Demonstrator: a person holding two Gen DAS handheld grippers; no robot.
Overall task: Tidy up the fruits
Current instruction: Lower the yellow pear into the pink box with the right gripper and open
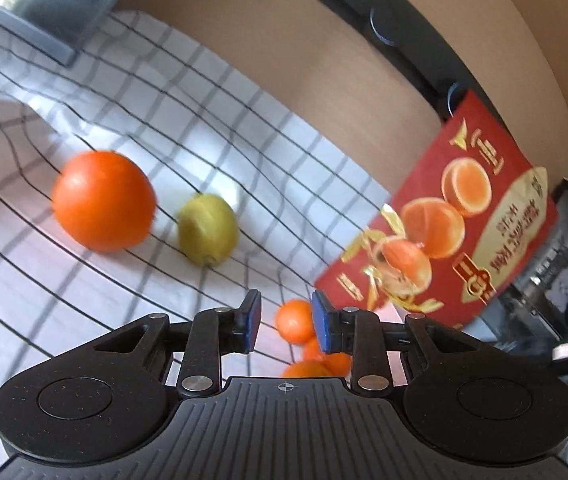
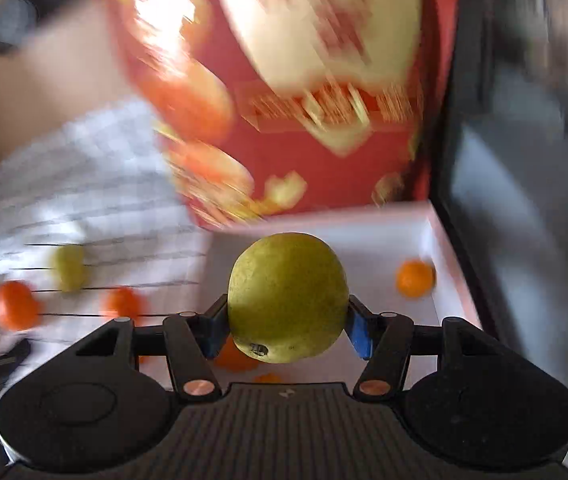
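Note:
My right gripper [image 2: 287, 314] is shut on a yellow-green pear [image 2: 287, 292], held over a white box [image 2: 379, 236] whose red printed lid [image 2: 303, 100] stands up behind. A mandarin [image 2: 415, 278] lies in the box's far right corner and another mandarin [image 2: 236, 358] shows under the pear. My left gripper [image 1: 286, 308] hangs narrowly open and empty above the checked cloth [image 1: 164, 120]; small mandarins [image 1: 295, 320] show beyond its blue pads. A large orange [image 1: 103, 200] and a yellow-green fruit [image 1: 208, 230] lie on the cloth to its left, and the red lid [image 1: 451, 232] to its right.
In the right wrist view two oranges [image 2: 14, 304] and a green fruit [image 2: 68, 266] lie blurred on the cloth left of the box. A dark glass-fronted cabinet [image 2: 523, 160] stands hard against the box's right side. A beige wall [image 1: 284, 40] runs behind the table.

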